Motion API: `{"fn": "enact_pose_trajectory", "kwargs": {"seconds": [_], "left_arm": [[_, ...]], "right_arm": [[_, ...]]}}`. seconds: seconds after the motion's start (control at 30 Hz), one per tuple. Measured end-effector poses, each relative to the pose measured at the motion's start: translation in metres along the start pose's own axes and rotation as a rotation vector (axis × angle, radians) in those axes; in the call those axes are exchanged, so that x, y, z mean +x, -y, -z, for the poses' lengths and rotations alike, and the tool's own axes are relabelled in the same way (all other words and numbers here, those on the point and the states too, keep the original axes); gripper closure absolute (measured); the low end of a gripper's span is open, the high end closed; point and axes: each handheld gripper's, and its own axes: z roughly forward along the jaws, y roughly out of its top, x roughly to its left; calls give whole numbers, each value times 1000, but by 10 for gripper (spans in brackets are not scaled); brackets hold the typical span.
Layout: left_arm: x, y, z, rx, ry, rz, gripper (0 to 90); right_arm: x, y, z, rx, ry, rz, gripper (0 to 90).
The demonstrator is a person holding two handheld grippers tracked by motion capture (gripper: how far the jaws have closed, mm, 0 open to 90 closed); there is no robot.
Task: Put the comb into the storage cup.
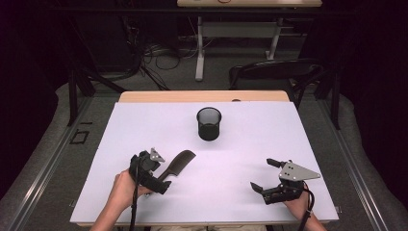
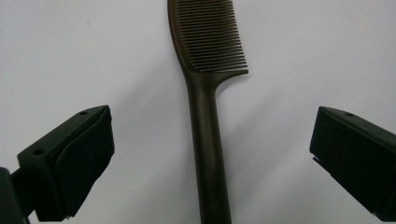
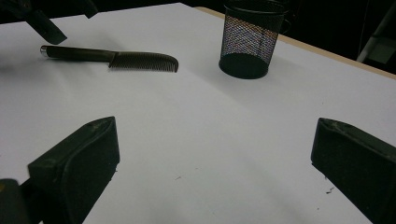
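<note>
Your left claw point(image 2: 212, 154) stands spread over the dark comb's point(image 2: 205, 107) handle (pads clear of it), while your right claw point(image 1: 269, 174) rests spread, near right on the bench point(image 1: 250, 144).

- Comb point(image 2: 205, 116) handle's end runs off the left gripper view's bottom edge.
- In the high view, left gripper point(image 1: 159, 175) covers the handle's end.
- Mesh cup point(image 3: 251, 39) rim clipped by the right gripper view's top edge.

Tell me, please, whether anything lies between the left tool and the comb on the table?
Nothing visible does. The comb lies flat on the white table, its handle already between the open jaws of the left tool, neither pad touching it.
</note>
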Motion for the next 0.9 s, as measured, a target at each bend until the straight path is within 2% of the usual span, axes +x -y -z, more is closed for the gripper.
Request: {"fn": "enact_pose_trajectory", "kwargs": {"seconds": [0.4,0.83,0.9], "left_arm": [[2,-13,-3,56,-13,19,0],[4,-18,-14,128,-16,29,5],[4,-18,-15,130,-14,27,60]], "right_arm": [[0,1,-1,1,-3,-2,8],[0,1,-2,14,-10,-9,8],[-1,1,-2,17,-10,-8,8]]}}
